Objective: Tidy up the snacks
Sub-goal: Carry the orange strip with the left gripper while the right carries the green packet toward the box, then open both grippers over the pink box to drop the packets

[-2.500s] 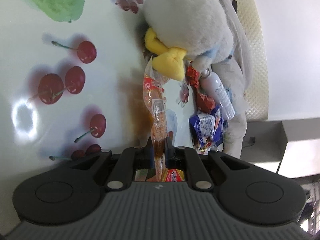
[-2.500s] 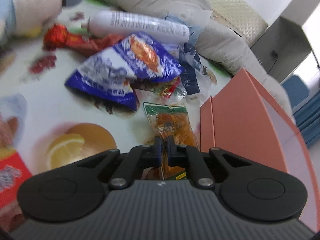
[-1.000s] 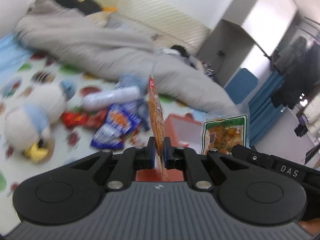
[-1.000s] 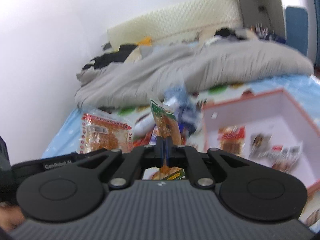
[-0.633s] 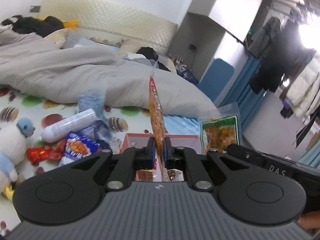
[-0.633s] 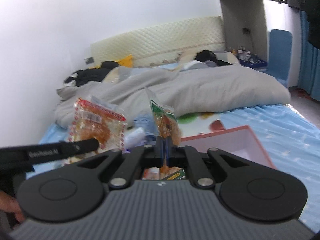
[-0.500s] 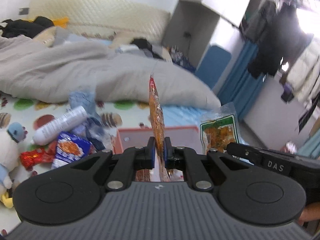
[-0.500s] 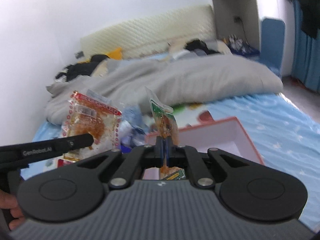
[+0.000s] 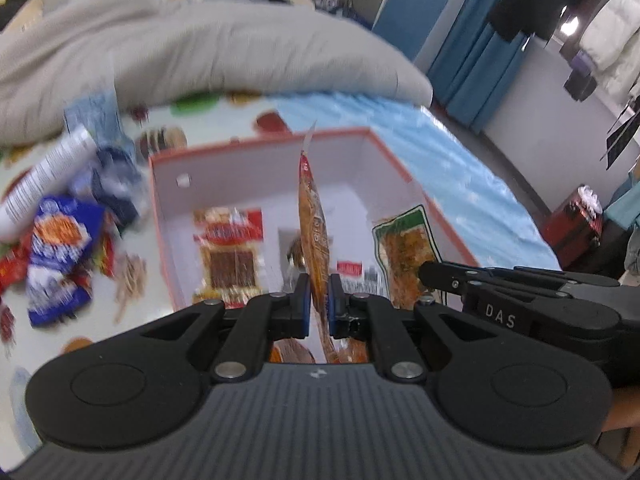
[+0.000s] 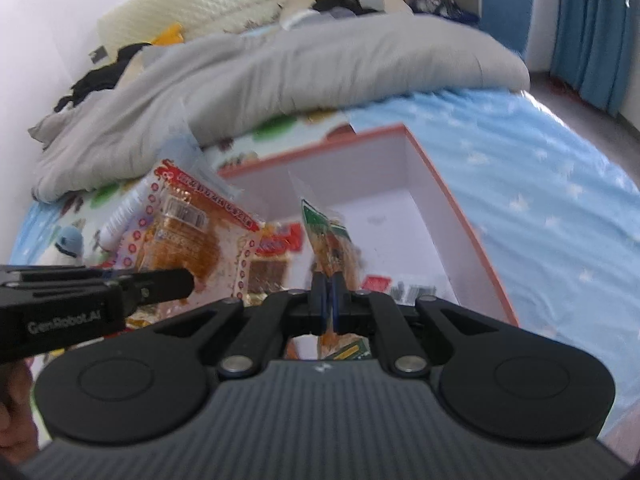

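My left gripper (image 9: pixel 319 304) is shut on a clear red-edged packet of orange snack (image 9: pixel 316 236), seen edge-on and upright over the open salmon box (image 9: pixel 256 147). In the right wrist view this packet (image 10: pixel 188 236) shows flat, beside the left gripper (image 10: pixel 186 280). My right gripper (image 10: pixel 328 305) is shut on a green-topped packet of orange snack (image 10: pixel 330 240), also above the box (image 10: pixel 452 204). From the left wrist view, the right gripper (image 9: pixel 426 271) holds that packet (image 9: pixel 404 248) close beside mine. A red packet of brown sticks (image 9: pixel 228 252) and other small packets lie inside the box.
Left of the box on the fruit-print mat lie a blue snack bag (image 9: pixel 60 248), a white bottle (image 9: pixel 44 176) and red wrappers. A grey duvet (image 9: pixel 200 52) bulges behind. A plush toy (image 10: pixel 68 244) sits far left. Blue sheet (image 10: pixel 560 184) stretches to the right.
Both grippers have carried their packets sideways and downward to above the box and tipped down, so the box's inside now fills the middle of both views. Both grips stay shut.
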Available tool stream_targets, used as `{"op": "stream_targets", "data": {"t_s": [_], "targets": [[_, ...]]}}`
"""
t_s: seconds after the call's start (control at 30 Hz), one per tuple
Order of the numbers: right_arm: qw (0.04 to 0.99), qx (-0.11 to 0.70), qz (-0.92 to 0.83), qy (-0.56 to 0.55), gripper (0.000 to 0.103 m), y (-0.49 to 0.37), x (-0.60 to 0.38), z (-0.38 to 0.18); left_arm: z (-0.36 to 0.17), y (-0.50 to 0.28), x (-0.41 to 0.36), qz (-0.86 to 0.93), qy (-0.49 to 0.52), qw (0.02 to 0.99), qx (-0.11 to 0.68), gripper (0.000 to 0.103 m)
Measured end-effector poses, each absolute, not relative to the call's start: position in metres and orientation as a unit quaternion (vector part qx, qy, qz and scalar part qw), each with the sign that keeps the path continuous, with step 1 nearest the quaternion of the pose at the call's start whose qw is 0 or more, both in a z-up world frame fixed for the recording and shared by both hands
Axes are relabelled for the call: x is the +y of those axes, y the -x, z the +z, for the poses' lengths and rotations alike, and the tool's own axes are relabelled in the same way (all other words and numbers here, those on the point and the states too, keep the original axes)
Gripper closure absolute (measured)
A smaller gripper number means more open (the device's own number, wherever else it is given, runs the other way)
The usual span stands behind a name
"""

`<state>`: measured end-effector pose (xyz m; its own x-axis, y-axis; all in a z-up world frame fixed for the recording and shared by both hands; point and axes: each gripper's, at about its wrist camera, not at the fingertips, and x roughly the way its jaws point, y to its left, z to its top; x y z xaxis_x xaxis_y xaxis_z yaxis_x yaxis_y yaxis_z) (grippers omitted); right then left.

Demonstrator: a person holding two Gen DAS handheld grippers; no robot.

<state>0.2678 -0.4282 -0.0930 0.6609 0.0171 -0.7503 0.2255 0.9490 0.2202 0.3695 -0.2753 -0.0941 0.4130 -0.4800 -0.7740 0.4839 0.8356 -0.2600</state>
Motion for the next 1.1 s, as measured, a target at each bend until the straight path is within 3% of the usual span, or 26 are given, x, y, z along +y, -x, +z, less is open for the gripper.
{"op": "stream_targets", "data": {"t_s": [0.3, 0.33, 0.4, 0.43, 0.57, 1.1], "targets": [[0.895, 0.415, -0.065, -0.151, 0.093, -0.265, -0.431, -0.114, -0.127, -0.378, -0.274, -0.275, 0.001, 0.829, 0.486, 0.091], [0.895, 0.414, -0.064, -0.150, 0.091, -0.265, -0.431, -0.113, -0.126, -0.379, -0.272, -0.272, -0.001, 0.832, 0.484, 0.089], [0.897, 0.411, -0.061, -0.152, 0.084, -0.266, -0.433, -0.110, -0.122, -0.379, -0.266, -0.271, 0.003, 0.834, 0.481, 0.067], [0.899, 0.407, -0.060, -0.154, 0.081, -0.264, -0.433, -0.108, -0.119, -0.378, -0.262, -0.271, 0.007, 0.837, 0.475, 0.066], [0.909, 0.387, -0.055, -0.143, 0.070, -0.257, -0.428, -0.097, -0.102, -0.371, -0.244, -0.263, 0.016, 0.850, 0.456, 0.066], [0.954, 0.276, -0.005, -0.118, 0.070, -0.203, -0.370, -0.038, -0.041, -0.310, -0.146, -0.252, 0.060, 0.904, 0.340, 0.065]]}}
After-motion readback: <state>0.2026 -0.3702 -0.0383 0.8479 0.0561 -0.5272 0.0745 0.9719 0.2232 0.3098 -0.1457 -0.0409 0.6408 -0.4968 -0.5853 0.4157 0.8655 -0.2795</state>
